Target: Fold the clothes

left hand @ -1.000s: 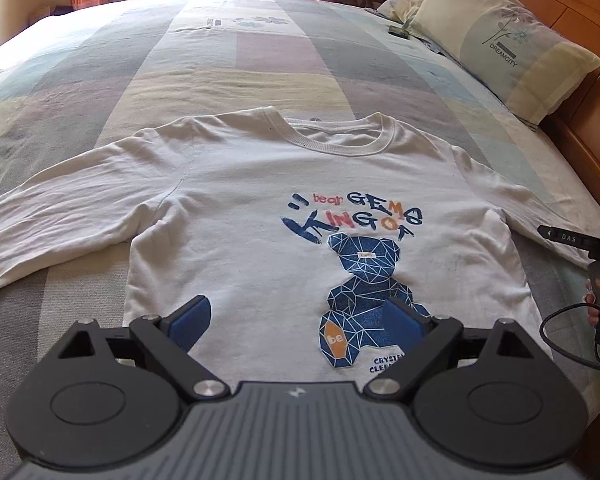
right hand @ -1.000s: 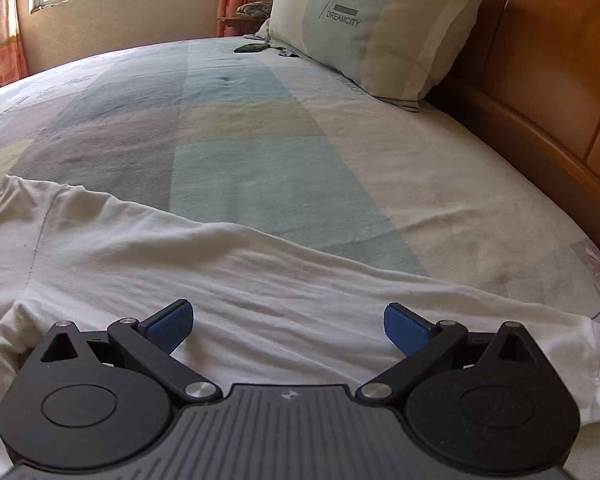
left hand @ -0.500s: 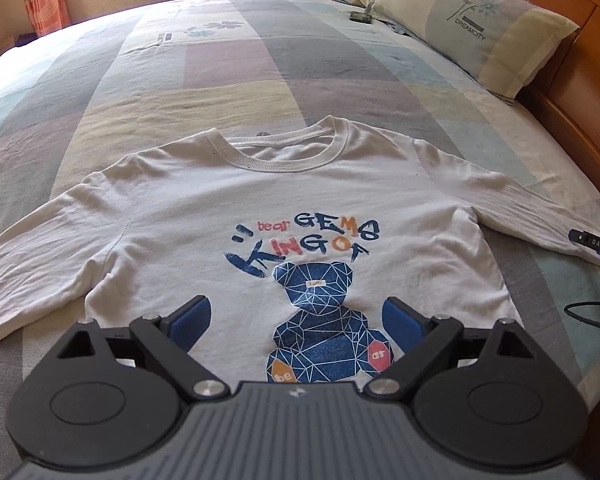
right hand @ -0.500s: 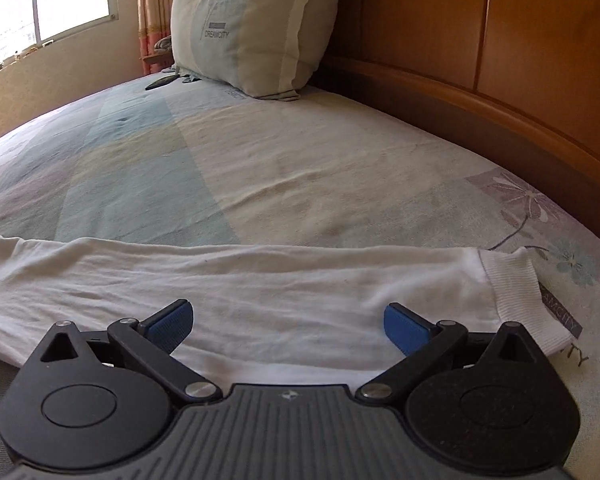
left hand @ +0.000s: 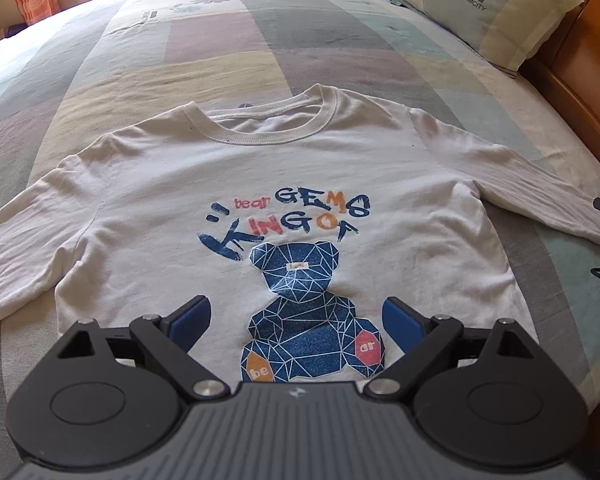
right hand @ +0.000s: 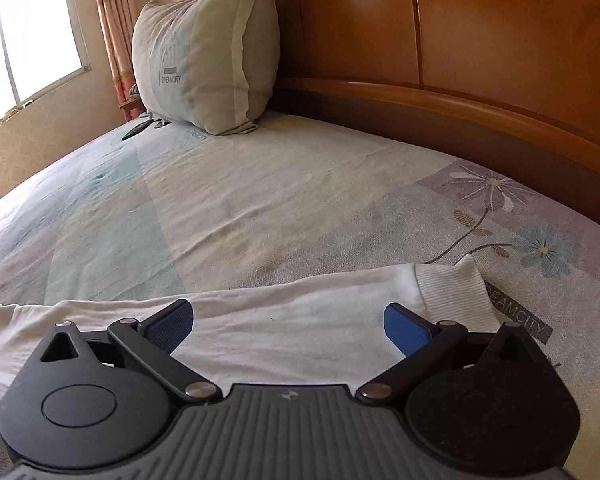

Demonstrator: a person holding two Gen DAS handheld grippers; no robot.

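One wide bed (left hand: 228,52) is taking up most of the room, its cotton cover patched in soft pastel blocks and printed with flowers, slightly wrinkled all over. Behind it a glossy orange-brown wooden headboard (right hand: 480,40) is curving along the edge. One plump pillow (right hand: 204,52) in pale green and cream bands, lettered DREAMCITY, is leaning upright against that headboard.

One white long-sleeved shirt (left hand: 148,216) is lying flat and face up on the cover, both sleeves stretching out sideways, its ribbed round collar (left hand: 268,136) pointing toward the far side of the bed. On its chest a blue bear print (left hand: 308,320) built of triangular facets is sitting under painted lettering. The right sleeve (right hand: 300,320) is running toward the headboard, ending in one ribbed cuff (right hand: 456,296) lying on the cover.

Two black tongs with blue textured pads are hanging over the fabric. The left gripper (left hand: 296,320) is hovering above the bear with its jaws spread wide, gripping nothing. The right gripper (right hand: 288,326) is likewise gaping, empty, just over the sleeve near the cuff.
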